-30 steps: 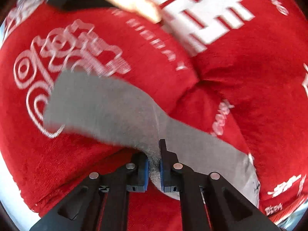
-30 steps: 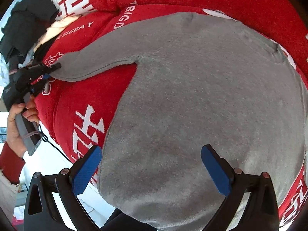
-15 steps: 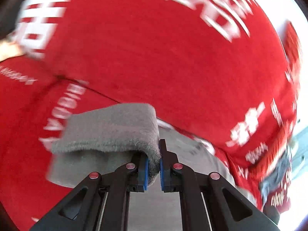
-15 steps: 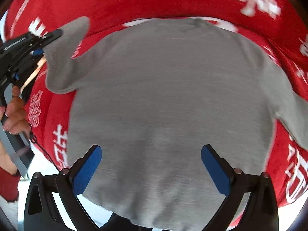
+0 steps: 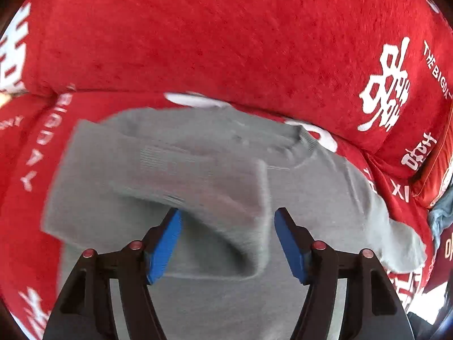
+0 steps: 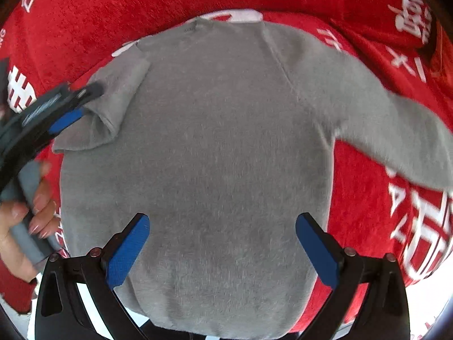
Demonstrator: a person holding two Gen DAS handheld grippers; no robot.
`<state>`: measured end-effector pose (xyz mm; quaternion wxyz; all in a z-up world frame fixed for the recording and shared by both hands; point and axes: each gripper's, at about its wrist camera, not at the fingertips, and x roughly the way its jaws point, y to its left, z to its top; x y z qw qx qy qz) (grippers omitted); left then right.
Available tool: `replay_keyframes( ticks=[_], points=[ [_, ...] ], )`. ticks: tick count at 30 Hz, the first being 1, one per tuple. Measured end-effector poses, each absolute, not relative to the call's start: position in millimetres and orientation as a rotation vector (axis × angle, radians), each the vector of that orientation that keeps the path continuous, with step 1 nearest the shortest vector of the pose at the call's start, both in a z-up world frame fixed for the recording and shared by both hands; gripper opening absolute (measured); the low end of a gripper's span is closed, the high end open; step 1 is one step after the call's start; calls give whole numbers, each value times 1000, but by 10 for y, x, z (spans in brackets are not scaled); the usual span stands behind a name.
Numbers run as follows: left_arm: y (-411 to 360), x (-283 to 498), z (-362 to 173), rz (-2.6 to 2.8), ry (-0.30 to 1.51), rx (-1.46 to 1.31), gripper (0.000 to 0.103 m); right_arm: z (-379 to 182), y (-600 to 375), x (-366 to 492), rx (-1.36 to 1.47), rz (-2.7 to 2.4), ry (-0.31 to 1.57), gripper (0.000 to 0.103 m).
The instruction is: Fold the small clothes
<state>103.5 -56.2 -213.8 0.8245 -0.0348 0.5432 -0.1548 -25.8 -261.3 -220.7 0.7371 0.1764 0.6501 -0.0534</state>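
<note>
A grey sweater lies flat on a red blanket with white lettering, one sleeve folded across its chest. The left gripper hovers just above that sleeve, jaws spread and empty. The right gripper hangs released over the hem.

The sweater is plain fuzzy grey all over, with no print. Under it the cover is bright red, scattered with white characters and white block lettering. Both the left gripper and the right gripper are black with blue pads.
</note>
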Motion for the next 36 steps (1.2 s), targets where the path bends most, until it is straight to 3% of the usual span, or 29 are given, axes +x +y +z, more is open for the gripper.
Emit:
replay_keyframes(
  ticks=[5,8,13,14,15,16,17,23,26,27,29,31,32,34,35,36],
  points=[
    [183,1009,-1885,-209,1110,-61,69,-2061,-2249,261,196,-27,1344,103],
    [629,1073,-1951,-103,1134,-46,69,-1983,-1707,721,-58,89,1245,103],
    [1079,1242,-2215,3,1211,-68,69,-2359,-901,1164,-523,201,1185,100],
    [1104,1258,-2257,7,1220,-77,69,-2453,-832,1226,-575,208,1188,81],
    [1126,1271,-2284,9,1224,-88,69,-2549,-816,1318,-595,221,1210,38],
    [1150,1275,-2301,10,1230,-96,69,-2575,-873,1392,-560,228,1237,19],
    [1150,1283,-2313,4,1234,-101,69,-2563,-973,1457,-478,228,1261,12],
    [1004,1435,-2254,-74,1221,-101,69,-2264,-2286,1428,289,77,1168,13],
    [951,1575,-2271,-88,1226,-107,69,-2510,-2856,1255,617,23,1190,22],
    [940,1621,-2288,-87,1231,-110,69,-2612,-2993,1190,708,3,1201,42],
    [913,1702,-2316,-88,1238,-107,69,-2732,-3159,1075,814,-36,1210,63],
    [854,1759,-2370,-88,1249,-76,69,-2791,-3280,988,948,-38,1158,63],
    [830,1773,-2409,-87,1255,-62,69,-2827,-3335,984,1016,-54,1146,62],
    [778,1779,-2483,-77,1268,-30,69,-2880,-3398,991,1096,-90,1138,39],
    [752,1768,-2508,-72,1274,-20,69,-2908,-3435,1025,1132,-116,1147,8],
    [732,1753,-2524,-66,1277,-15,69,-2898,-3441,1058,1146,-110,1143,8]
  ],
)
